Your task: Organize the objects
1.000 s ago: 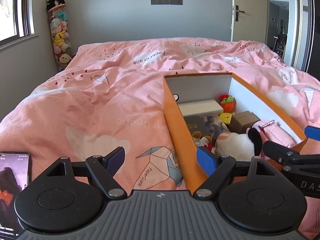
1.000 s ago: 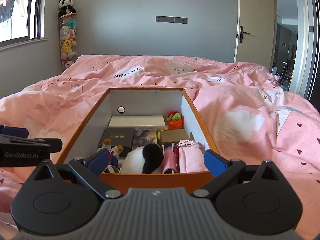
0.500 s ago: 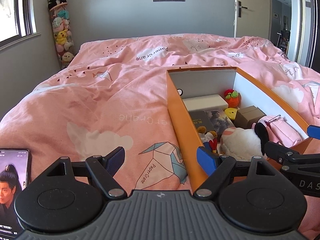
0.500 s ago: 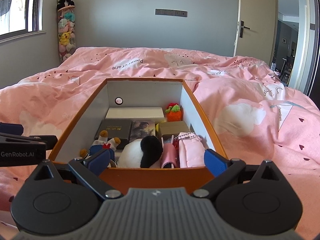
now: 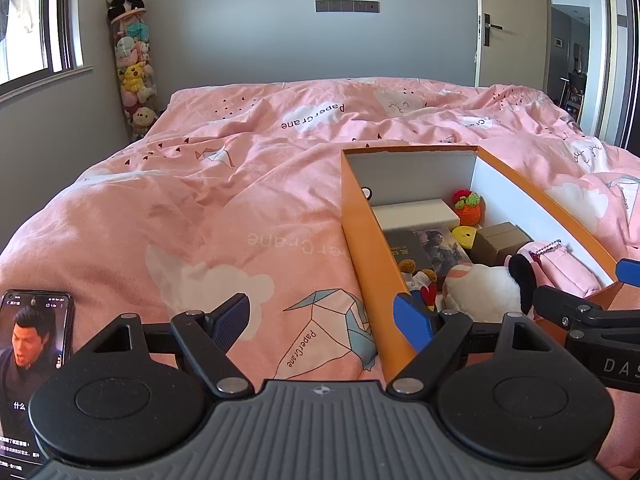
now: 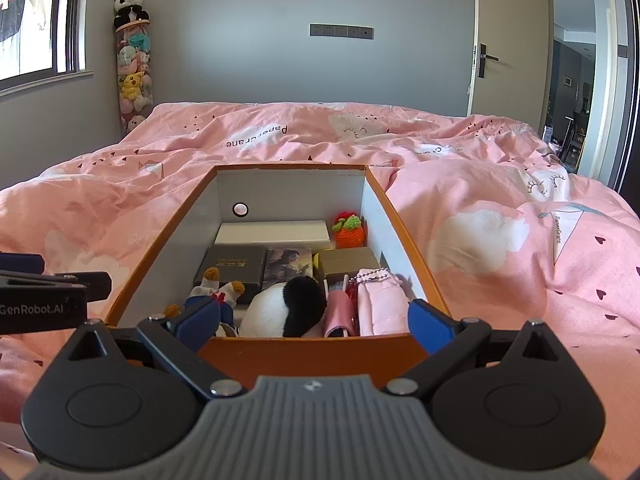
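Both views lifted and drawn back slightly from orange box (image 6: 312, 354) on bed (image 5: 200, 208). Left tool (image 5: 322, 316) and right tool (image 6: 316, 318) spread, empty. Packing looks finished.

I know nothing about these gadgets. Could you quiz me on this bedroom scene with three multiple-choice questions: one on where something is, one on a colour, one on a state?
1. Where is the crochet carrot?
A. far right corner of the box
B. on the duvet
C. beside the phone

2. What colour is the box outside?
A. green
B. orange
C. black

3. How is the right gripper?
A. shut on the plush panda
B. open, holding nothing
C. shut on the phone

Answers: 1 A, it sits against the back wall. 2 B, the rim is orange. 3 B, its fingers stand apart.
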Available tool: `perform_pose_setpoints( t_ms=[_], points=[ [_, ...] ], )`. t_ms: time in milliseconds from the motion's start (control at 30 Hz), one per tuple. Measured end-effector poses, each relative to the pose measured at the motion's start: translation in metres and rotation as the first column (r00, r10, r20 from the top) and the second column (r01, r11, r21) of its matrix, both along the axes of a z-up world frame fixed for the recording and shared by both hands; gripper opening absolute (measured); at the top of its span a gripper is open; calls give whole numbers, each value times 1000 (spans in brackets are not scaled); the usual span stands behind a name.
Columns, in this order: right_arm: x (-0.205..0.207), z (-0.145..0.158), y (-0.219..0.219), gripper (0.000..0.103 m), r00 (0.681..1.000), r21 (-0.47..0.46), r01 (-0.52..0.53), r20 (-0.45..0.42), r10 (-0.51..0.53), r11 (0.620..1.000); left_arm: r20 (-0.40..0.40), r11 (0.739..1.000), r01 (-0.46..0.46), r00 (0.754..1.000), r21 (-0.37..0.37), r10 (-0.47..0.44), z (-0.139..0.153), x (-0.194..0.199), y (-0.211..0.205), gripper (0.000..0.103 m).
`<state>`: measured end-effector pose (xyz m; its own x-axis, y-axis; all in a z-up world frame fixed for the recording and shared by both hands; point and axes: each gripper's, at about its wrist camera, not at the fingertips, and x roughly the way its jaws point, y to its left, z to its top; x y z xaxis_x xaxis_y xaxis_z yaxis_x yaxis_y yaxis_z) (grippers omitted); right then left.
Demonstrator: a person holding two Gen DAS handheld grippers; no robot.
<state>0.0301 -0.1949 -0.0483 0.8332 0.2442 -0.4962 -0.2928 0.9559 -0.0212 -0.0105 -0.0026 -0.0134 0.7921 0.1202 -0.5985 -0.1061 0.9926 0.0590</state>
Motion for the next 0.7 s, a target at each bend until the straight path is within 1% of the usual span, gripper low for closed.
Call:
perform_pose_setpoints(
  t_ms=[700],
  points=[
    [0, 0, 1, 100, 1000, -1, -1, -10, 1, 1000, -8, 1000, -6, 1000, 1, 6, -2, -1, 1, 95]
  ],
)
